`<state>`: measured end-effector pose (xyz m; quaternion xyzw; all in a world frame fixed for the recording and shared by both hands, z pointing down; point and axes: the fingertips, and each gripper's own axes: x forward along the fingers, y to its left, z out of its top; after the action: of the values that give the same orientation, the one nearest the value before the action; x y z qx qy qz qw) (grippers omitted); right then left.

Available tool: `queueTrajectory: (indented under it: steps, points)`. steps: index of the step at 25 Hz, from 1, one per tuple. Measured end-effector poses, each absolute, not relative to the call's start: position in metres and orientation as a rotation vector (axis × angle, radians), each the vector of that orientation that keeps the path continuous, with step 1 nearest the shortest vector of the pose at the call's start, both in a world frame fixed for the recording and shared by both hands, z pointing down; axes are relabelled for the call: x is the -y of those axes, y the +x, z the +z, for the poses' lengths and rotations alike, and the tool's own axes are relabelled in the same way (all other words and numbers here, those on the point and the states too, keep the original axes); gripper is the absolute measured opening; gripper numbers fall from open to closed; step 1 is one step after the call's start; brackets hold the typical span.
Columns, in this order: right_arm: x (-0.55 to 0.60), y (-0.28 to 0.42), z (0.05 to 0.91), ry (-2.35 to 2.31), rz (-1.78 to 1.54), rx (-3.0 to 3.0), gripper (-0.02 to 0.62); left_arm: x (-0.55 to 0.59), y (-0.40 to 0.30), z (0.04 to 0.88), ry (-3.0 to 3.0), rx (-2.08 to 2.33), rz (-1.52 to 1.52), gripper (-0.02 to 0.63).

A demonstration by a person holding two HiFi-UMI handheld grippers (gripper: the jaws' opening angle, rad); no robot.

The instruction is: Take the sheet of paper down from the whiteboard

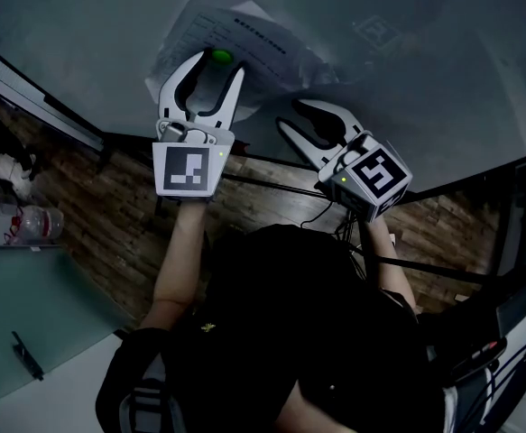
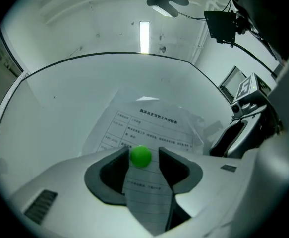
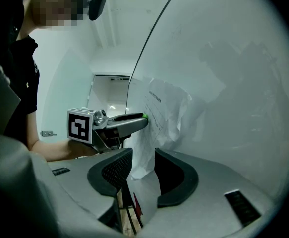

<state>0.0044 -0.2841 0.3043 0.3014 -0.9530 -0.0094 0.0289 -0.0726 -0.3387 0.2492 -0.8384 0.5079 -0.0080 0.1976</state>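
I'm at the step of freeing the sheet of paper [image 2: 154,125], which hangs low on the whiteboard [image 1: 407,79], close above its bottom edge and pinned by one small green magnet [image 2: 141,156]. My left gripper [image 1: 216,69] stands released with its jaws astride that magnet, and a sliver of gap shows on each side, so nothing is gripped yet. My right gripper [image 1: 291,114] is also released, level at the sheet's lower corner with the loose paper edge just ahead of its jaws.

As I judge it, the next move is to close the left jaws squarely on the magnet and pull it straight off the board, with the right ready to pinch the corner so the sheet does not slide away.

The magnet is a glossy round knob and could slip from the pads. The paper is thin, printed with a ruled form and badly creased along its right side — it will flex, not resist. The board is smooth and faintly smudged, and the jaw pads are dark with a fine mesh texture.
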Motion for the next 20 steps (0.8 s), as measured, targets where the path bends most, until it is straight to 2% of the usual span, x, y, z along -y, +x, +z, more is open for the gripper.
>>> queueTrajectory:
  steps: [8, 20]
  points:
    - [0.286, 0.006, 0.310, 0.946, 0.072, 2.972, 0.156, 0.342, -0.079, 0.248, -2.305, -1.458, -0.035, 0.156]
    - [0.298, 0.008, 0.308, 1.048, 0.295, 3.015, 0.187, 0.343, -0.080, 0.248, -2.300, -1.470, -0.063, 0.144]
